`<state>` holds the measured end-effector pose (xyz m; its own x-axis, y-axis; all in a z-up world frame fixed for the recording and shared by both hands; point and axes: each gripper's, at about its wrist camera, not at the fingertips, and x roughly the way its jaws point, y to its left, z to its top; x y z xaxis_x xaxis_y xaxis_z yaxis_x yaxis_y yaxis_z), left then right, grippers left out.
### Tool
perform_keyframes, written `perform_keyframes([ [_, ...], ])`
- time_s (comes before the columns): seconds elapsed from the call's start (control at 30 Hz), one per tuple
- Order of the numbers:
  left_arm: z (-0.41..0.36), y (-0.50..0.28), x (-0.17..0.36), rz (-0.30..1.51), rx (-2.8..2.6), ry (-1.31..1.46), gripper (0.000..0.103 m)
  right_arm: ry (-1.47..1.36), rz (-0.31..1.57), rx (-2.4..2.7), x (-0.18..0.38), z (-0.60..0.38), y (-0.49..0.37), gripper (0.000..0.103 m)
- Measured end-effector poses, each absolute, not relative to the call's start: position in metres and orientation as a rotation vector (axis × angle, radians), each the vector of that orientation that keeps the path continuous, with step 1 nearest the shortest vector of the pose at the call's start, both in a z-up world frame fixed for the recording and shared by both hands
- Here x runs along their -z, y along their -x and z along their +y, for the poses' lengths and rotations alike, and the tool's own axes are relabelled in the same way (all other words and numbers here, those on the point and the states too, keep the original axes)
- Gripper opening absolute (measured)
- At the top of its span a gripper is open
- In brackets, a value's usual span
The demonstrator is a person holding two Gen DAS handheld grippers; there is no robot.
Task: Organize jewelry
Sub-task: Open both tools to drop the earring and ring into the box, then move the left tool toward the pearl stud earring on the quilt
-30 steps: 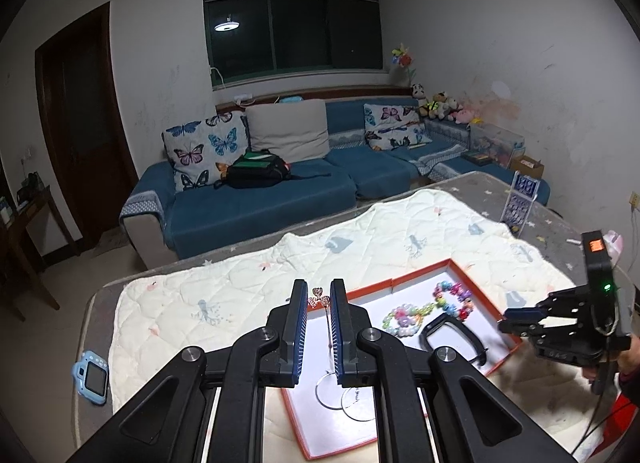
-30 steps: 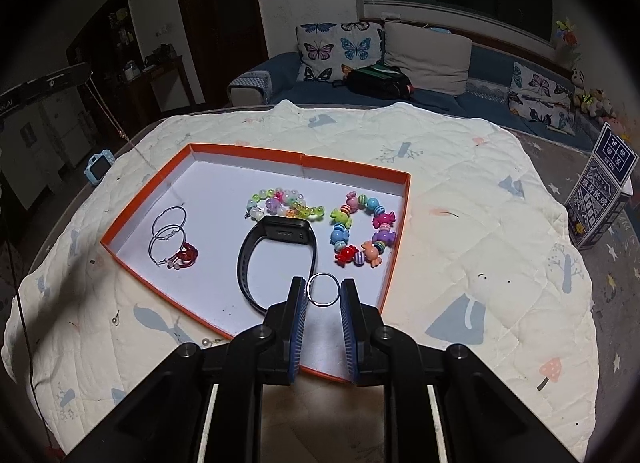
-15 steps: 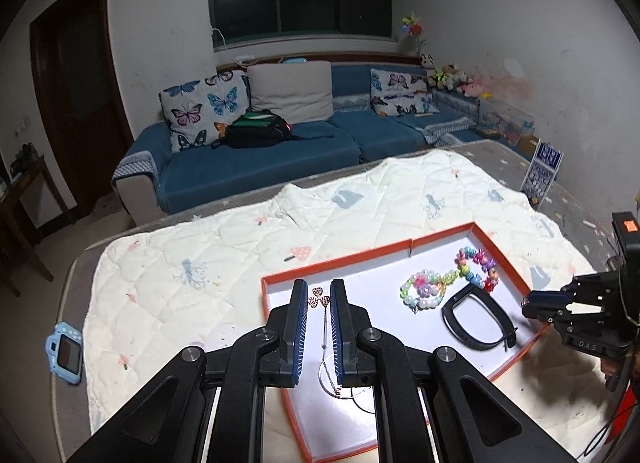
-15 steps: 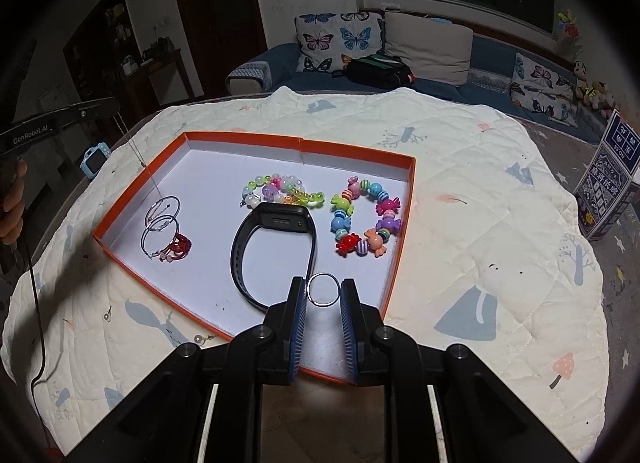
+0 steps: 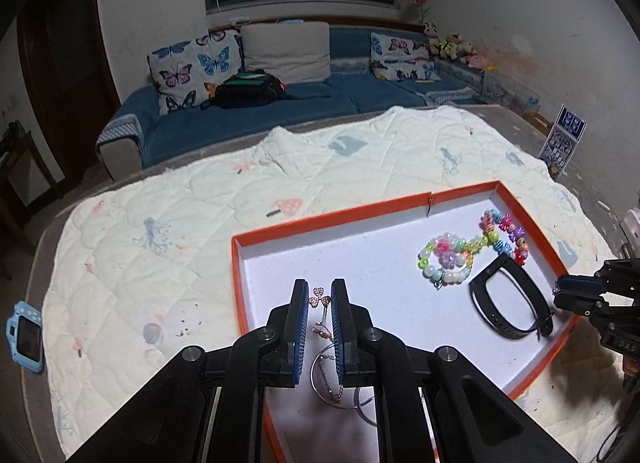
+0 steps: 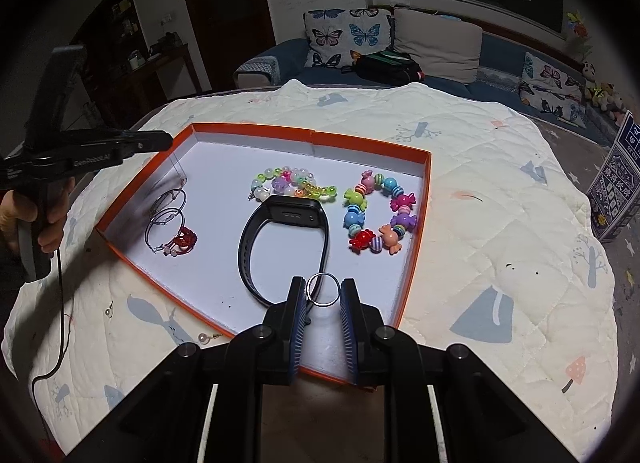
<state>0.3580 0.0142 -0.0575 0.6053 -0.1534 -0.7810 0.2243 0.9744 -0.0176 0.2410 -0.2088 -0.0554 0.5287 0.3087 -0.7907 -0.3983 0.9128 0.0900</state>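
An orange-rimmed white tray (image 5: pixel 332 215) (image 6: pixel 312 133) lies on the quilt. My left gripper (image 5: pixel 320 297) (image 6: pixel 162 141) is shut on a thin rose-gold chain with a clover pendant (image 5: pixel 320 296). The chain hangs down to the silver hoops (image 6: pixel 168 213) at the tray's left end. My right gripper (image 6: pixel 323 291) (image 5: pixel 560 297) is shut on a small silver ring (image 6: pixel 323 289) over the tray's near right part. In the tray lie a black watch band (image 6: pixel 284 239) (image 5: pixel 508 303), a pastel bead bracelet (image 6: pixel 292 183) and a candy bead bracelet (image 6: pixel 378 215).
A red knotted charm (image 6: pixel 182 241) lies beside the hoops. A pearl earring (image 6: pixel 204 338) lies on the quilt near the tray's front rim. A blue child's watch (image 5: pixel 24 337) sits at the table's left edge, a printed box (image 6: pixel 616 191) at the far right. A sofa stands behind.
My left gripper has come down and closer to the tray's left end, and the hanging chain now reaches the hoops. The right gripper with the ring has stayed still.
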Motion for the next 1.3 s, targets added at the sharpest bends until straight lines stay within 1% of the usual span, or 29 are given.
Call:
perform_keyframes([
  [0.1, 0.015, -0.363, 0.064, 0.918, 0.227, -0.076, 0.013, 0.103, 0.927, -0.425, 0.056, -0.209, -0.242, 0.02],
  [0.17, 0.014, -0.365, 0.068, 0.932, 0.221, -0.079, 0.017, 0.1, 0.93, -0.423, 0.057, -0.21, -0.243, 0.02],
  [0.27, 0.014, -0.363, 0.067, 0.924, 0.2, -0.079, 0.047, 0.099, 0.933, -0.421, 0.057, -0.21, -0.244, 0.02],
  [0.3, 0.015, -0.361, 0.066, 0.916, 0.198, -0.077, 0.048, 0.1, 0.93, -0.417, 0.056, -0.21, -0.243, 0.022],
  [0.57, 0.015, -0.33, 0.041, 0.876, 0.194, -0.096, 0.048, 0.093, 0.894, -0.438, 0.04, -0.211, -0.224, 0.023],
  [0.8, 0.006, -0.272, 0.019, 0.842, 0.215, -0.109, 0.048, 0.115, 0.876, -0.493, 0.031, -0.204, -0.191, 0.026],
  [1.0, -0.003, -0.222, 0.021, 0.847, 0.238, -0.097, 0.048, 0.149, 0.914, -0.558, 0.046, -0.187, -0.174, 0.035],
  [1.3, -0.011, -0.171, 0.045, 0.891, 0.283, -0.081, 0.048, 0.212, 0.934, -0.609, 0.065, -0.163, -0.182, 0.035],
])
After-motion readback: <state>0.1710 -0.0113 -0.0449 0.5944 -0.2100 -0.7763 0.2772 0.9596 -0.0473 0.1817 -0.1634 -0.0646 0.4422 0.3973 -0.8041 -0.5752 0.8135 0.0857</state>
